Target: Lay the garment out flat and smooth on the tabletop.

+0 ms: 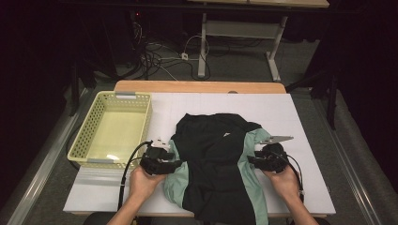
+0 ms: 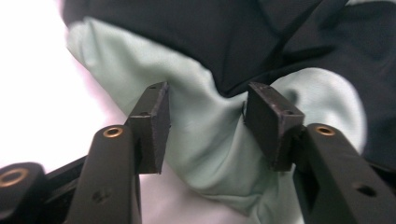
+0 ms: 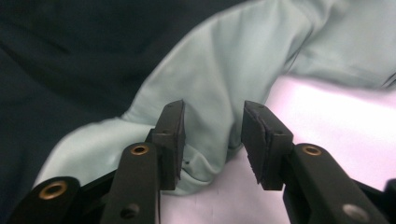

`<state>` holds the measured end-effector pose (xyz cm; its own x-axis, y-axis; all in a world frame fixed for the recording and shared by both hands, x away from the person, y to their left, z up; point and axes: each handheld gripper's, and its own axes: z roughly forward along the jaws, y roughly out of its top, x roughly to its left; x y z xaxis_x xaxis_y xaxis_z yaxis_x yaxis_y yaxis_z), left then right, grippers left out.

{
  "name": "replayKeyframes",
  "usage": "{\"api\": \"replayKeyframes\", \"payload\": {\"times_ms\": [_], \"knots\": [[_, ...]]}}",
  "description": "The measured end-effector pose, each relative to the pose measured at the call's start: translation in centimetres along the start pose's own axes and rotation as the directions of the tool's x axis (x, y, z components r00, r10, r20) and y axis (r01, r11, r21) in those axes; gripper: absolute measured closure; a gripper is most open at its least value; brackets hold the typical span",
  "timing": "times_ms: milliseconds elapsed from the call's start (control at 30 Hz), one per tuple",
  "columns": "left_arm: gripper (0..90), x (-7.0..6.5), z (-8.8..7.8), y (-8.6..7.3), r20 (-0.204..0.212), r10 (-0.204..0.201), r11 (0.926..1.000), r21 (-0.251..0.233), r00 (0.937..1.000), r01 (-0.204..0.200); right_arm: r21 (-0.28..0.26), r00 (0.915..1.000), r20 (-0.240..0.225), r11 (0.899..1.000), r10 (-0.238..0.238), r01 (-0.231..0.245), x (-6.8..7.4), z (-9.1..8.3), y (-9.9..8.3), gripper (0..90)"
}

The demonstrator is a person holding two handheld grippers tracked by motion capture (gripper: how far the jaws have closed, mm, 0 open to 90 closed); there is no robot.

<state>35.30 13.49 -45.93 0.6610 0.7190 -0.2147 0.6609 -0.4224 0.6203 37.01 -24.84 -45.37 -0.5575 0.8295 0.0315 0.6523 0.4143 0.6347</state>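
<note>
Garment (image 1: 213, 159), black with mint-green side panels, lies crumpled at lower centre of high view on white table (image 1: 305, 122). Left gripper (image 1: 174, 164) at its left green edge, jaws parted, fabric fold between pads, not pinched. Right gripper (image 1: 252, 159) at right green edge, jaws likewise parted around fold. Yellow basket (image 1: 84, 136) at left.

The right gripper (image 3: 212, 140) stands with jaws parted; a fold of the garment's mint-green panel (image 3: 219, 88) lies between them, its dark fabric (image 3: 70, 56) beyond the left jaw.
</note>
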Motion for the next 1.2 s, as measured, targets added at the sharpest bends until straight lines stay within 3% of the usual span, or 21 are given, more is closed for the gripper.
{"api": "replayKeyframes", "payload": {"times_ms": [67, 133, 233, 433, 700, 833, 900, 1000, 1100, 1200], "knots": [[56.7, 0.1, 0.7, 0.1, 0.012, 0.007, 0.9995, 0.032, 0.9999, -0.007, 0.022, 0.9998, -0.007, 1.0, -0.017, 0.017, 0.1, 0.3, -0.3, 70.4], [68.6, 0.0, 0.9, 0.1, 0.036, 0.016, 0.9987, 0.048, 0.9992, -0.018, 0.03, 0.9989, -0.017, 0.999, -0.043, 0.044, 0.4, 0.1, -0.5, 81.8], [83.3, -0.2, 0.9, 0.1, 0.079, 0.031, 0.9971, 0.067, 0.9964, -0.036, 0.041, 0.9973, -0.021, 0.997, -0.071, 0.072, 0.7, -0.2, -0.8, 85.9], [84.9, -1.2, 0.0, -0.2, 0.128, 0.07, 0.9945, 0.069, 0.9894, -0.079, 0.045, 0.9963, -0.036, 0.996, -0.078, 0.08, 0.9, -1.8, -2.2, 85.9], [84.9, -2.7, -1.7, -0.9, 0.177, 0.091, 0.9923, 0.068, 0.98, -0.104, 0.033, 0.9942, -0.073, 0.996, -0.079, 0.082, 1.4, -3.6, -4.2, 84.1], [82.7, -2.3, -2.0, -0.9, 0.139, 0.078, 0.9967, 0.012, 0.9873, -0.08, -0.012, 0.9951, -0.068, 0.997, -0.072, 0.071, 1.1, -3.8, -3.7, 77.7], [69.6, -2.0, -2.1, -0.6, 0.112, 0.053, 0.9981, -0.037, 0.9923, -0.049, -0.04, 0.9969, -0.052, 0.998, -0.059, 0.057, 0.7, -4.1, -3.0, 75.4], [58.4, -1.7, -2.0, 0.1, 0.069, 0.043, 0.9964, -0.076, 0.9967, -0.038, -0.075, 0.9993, -0.016, 0.997, -0.033, 0.031, -0.2, -4.2, -1.7, 73.5], [54.6, -1.4, -1.2, 0.7, 0.041, 0.039, 0.9967, -0.072, 0.9984, -0.036, -0.073, 0.9987, 0.049, 0.997, -0.016, 0.019, -1.7, -3.3, -0.1, 71.7], [54.4, -1.0, 0.0, 0.7, 0.022, 0.038, 0.999, -0.022, 0.999, -0.038, -0.076, 0.9941, 0.099, 0.996, 0.046, -0.038, -3.6, -2.2, 1.1, 70.9]]}}
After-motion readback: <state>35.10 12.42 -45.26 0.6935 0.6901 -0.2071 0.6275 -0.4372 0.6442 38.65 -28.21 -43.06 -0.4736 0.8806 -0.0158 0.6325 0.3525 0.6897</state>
